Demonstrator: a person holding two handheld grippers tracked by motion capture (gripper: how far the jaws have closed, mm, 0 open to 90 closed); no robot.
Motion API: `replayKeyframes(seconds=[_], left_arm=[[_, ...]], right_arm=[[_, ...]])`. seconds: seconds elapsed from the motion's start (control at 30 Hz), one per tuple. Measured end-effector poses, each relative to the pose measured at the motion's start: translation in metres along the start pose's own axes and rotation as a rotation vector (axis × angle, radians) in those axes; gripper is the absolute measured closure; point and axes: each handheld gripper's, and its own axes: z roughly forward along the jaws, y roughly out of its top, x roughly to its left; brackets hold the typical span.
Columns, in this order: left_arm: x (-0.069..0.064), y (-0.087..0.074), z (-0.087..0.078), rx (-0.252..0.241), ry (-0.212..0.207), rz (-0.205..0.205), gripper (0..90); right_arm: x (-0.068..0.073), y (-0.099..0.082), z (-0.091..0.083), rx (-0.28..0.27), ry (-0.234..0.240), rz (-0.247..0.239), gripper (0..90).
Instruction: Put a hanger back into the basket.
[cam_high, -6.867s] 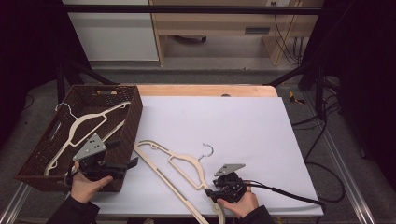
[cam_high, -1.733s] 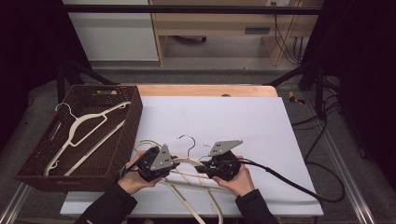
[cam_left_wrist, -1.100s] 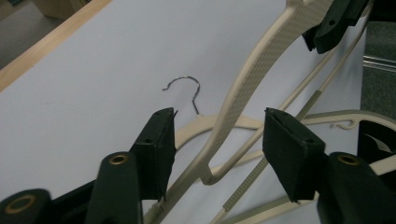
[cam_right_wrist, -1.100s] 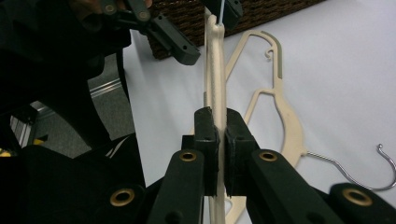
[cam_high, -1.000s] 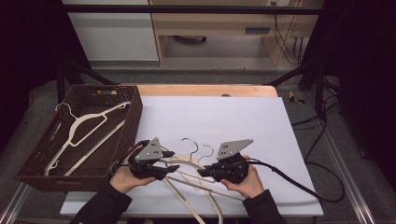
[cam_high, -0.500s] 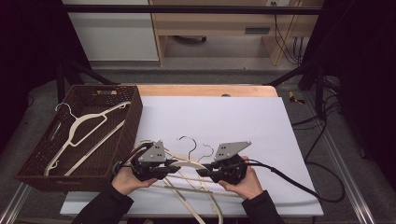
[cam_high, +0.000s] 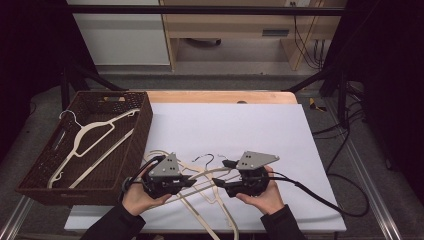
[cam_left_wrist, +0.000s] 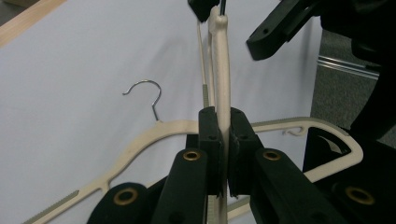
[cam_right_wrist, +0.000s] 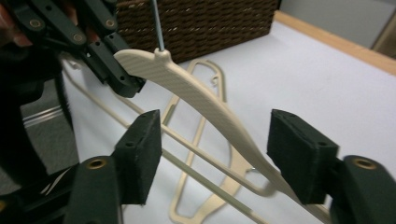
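Note:
A beige plastic hanger (cam_high: 207, 173) with a metal hook is held just above the white table between both grippers. My left gripper (cam_high: 192, 179) is shut on it; the left gripper view shows its jaws pinching the hanger's arm (cam_left_wrist: 223, 70) edge-on. My right gripper (cam_high: 225, 176) faces the left one and stands open. In the right gripper view the hanger's arm (cam_right_wrist: 201, 102) runs between the wide-apart pads (cam_right_wrist: 140, 135) without touching them. The left gripper (cam_right_wrist: 112, 60) grips near the hook's base there.
More beige hangers (cam_high: 222, 212) lie tangled on the table under the grippers; one hook (cam_left_wrist: 145, 91) rests on the white surface. A brown wicker basket (cam_high: 146, 116) at the left holds two hangers (cam_high: 90, 132). A cable trails right off the table.
Since 6.9 s ago my left gripper came from the basket's edge to mid-table and shut on a hanger. Both grippers now face each other; almost nothing moved in the last half second.

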Motion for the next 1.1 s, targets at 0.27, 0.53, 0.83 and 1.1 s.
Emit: replayKeyframes(seconds=[0.27, 0.53, 0.83, 1.1], left_arm=[[0.001, 0.002, -0.011, -0.047, 0.042, -0.057, 86.1], [0.004, 0.005, -0.031, -0.106, 0.083, -0.081, 86.1], [0.011, 0.011, -0.065, -0.183, 0.124, -0.089, 86.1], [0.024, 0.022, -0.102, -0.205, 0.188, -0.102, 86.1]], right_arm=[[-0.014, -0.011, -0.033, -0.075, -0.124, 0.071, 17.9], [-0.026, -0.033, -0.061, -0.079, -0.220, 0.133, 10.8], [-0.036, -0.051, -0.080, -0.086, -0.293, 0.191, 7.1], [-0.039, -0.059, -0.091, -0.089, -0.324, 0.214, 6.2]])
